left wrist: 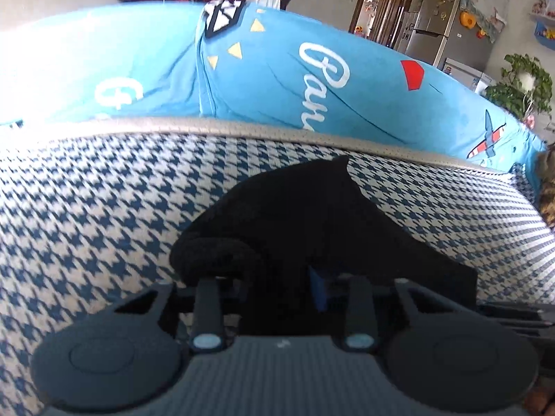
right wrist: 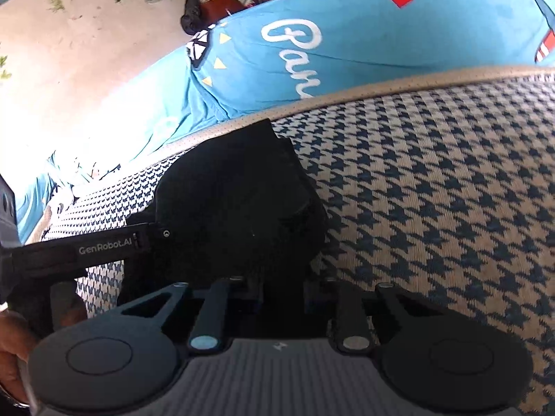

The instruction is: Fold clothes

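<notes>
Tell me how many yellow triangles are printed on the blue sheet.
3, all on the blue sheet near its black-and-white patch: upper, middle, lower. More may be hidden in folds or out of view.

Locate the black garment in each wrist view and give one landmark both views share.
Left wrist view: the black garment lies lower centre on the houndstooth cushion, just ahead of the left gripper.
Right wrist view: black garment sits centre-left, ahead of the right gripper.
Shared landmark: the white cursive lettering on the blue cover behind the cushion.
</notes>
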Tool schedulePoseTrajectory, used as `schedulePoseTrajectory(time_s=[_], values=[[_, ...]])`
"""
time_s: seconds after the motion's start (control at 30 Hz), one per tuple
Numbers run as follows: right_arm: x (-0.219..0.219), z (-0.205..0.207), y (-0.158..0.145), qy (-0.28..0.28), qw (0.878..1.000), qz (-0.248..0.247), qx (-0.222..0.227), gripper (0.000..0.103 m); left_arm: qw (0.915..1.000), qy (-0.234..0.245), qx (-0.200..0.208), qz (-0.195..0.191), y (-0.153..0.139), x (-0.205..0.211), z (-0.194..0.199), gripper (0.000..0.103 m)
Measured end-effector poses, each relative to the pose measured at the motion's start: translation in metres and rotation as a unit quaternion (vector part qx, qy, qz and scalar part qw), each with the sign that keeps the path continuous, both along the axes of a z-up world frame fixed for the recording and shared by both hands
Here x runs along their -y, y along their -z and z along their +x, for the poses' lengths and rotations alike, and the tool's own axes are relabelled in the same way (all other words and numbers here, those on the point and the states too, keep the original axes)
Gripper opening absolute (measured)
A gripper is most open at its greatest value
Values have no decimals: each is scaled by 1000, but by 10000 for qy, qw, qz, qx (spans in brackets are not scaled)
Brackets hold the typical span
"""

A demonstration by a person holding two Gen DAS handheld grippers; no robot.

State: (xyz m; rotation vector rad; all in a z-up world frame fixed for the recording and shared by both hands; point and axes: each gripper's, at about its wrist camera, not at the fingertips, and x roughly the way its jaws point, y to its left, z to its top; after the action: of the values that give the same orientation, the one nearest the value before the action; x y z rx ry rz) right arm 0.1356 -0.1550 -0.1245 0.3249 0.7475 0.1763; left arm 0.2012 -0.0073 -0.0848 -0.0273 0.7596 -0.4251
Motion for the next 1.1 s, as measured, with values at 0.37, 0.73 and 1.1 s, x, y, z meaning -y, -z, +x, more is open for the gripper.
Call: schedulePoseTrajectory(time_s=[0.37,0.73,1.1], values=[[-19,-10,-16,-226,9973,-515,474,19,9961,-243,610,595,-17,7,-21,21],[-39,-21,-39,-347,9930,-641,924,19,9907,-612,973,724,-41,-8,-35,21],[-69,-27,-60,-575,9888,-686,1191,19,9857,-969,1113,819,-61,-33,-47,21]])
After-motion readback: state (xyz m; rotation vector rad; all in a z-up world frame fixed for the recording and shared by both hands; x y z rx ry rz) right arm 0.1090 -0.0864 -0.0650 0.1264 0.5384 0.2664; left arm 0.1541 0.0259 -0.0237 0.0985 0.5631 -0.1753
